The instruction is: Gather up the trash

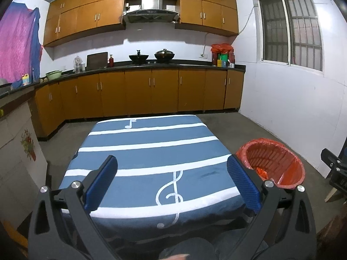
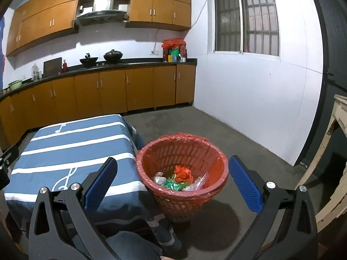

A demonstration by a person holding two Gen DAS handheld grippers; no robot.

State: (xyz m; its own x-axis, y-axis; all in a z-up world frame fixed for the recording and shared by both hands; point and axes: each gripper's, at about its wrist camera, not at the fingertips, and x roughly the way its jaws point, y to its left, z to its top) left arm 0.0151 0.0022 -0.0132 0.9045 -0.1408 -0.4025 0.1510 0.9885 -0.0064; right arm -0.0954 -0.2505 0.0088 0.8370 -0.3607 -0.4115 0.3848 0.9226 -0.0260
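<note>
A blue-and-white striped counter (image 1: 151, 151) stands just beside the red-lined trash basket (image 2: 182, 151), which holds crumpled wrappers (image 2: 181, 178), while the left hand-held gripper (image 1: 172, 173) and right hand-held gripper (image 2: 173, 175) both hang nearby, jaws wide apart and gripping nothing.

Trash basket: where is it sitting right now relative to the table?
The trash basket stands on the floor against the table's right edge, centred in the right wrist view and at the right in the left wrist view.
</note>
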